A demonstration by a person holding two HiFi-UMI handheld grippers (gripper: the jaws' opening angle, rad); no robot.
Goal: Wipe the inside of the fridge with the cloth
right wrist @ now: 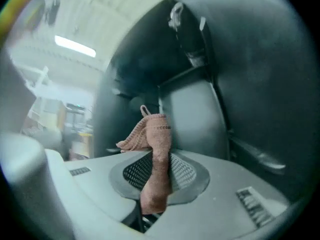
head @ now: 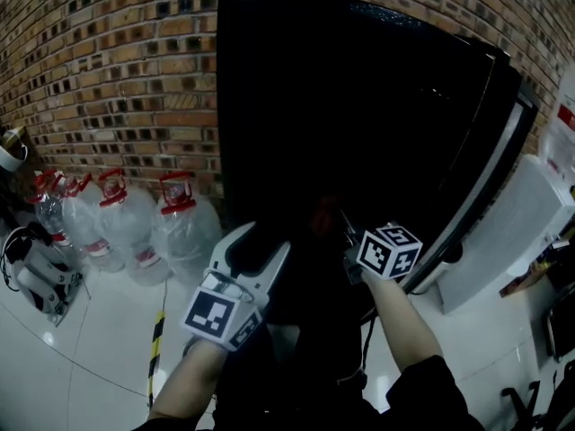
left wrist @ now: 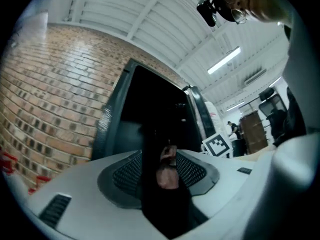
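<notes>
The black fridge (head: 359, 106) stands before me with its door (head: 492, 151) swung open to the right; the inside is very dark. My right gripper (right wrist: 157, 169) is shut on a pink-brown cloth (right wrist: 156, 149), which sticks up past the pads toward the fridge's grey inner wall (right wrist: 195, 119). In the head view that gripper (head: 352, 245) reaches into the opening. My left gripper (head: 260, 251) is lower left of it, pads apart (left wrist: 165, 171). A dim brownish lump shows in the dark gap between them; I cannot make out what it is.
Several large water jugs (head: 184, 227) with red caps stand against the brick wall (head: 108, 70) at the left. A white appliance (head: 512, 232) is to the right of the door. Yellow-black tape (head: 157, 348) runs along the white floor.
</notes>
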